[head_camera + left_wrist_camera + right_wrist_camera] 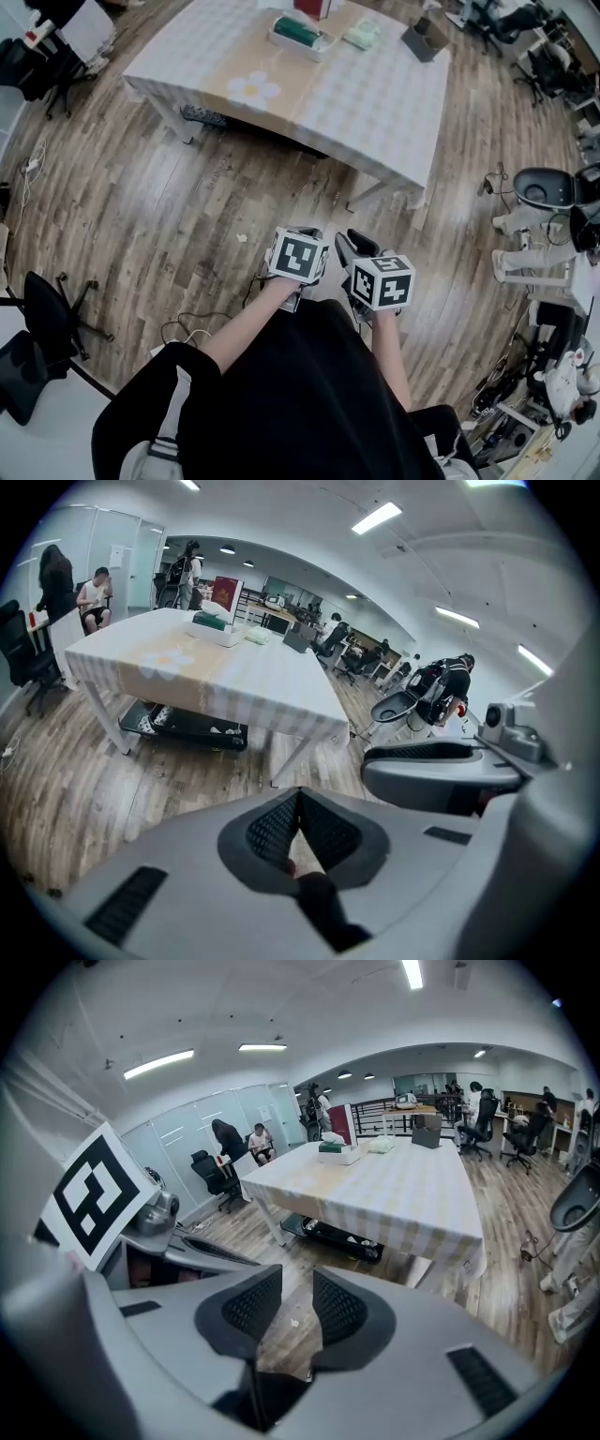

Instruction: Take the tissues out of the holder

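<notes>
The white tissue holder [302, 39] stands at the far side of the checked table [375, 103], with a green tissue pack [296, 31] in it. It also shows small in the left gripper view as holder [214, 630] and in the right gripper view as holder [338, 1154]. Both grippers hang close to my body over the wooden floor, far from the table. My left gripper [300, 239] [299, 803] has its pads meeting at the tips, empty. My right gripper [359, 248] [297, 1293] shows a narrow gap between its pads with only floor behind it.
A pale green pack [362, 34] and a dark grey box [424, 39] lie beside the holder. A power strip [202, 116] sits under the table and cables [187, 330] trail by my feet. Office chairs [47, 319] stand left and right. People sit at a far desk [94, 594].
</notes>
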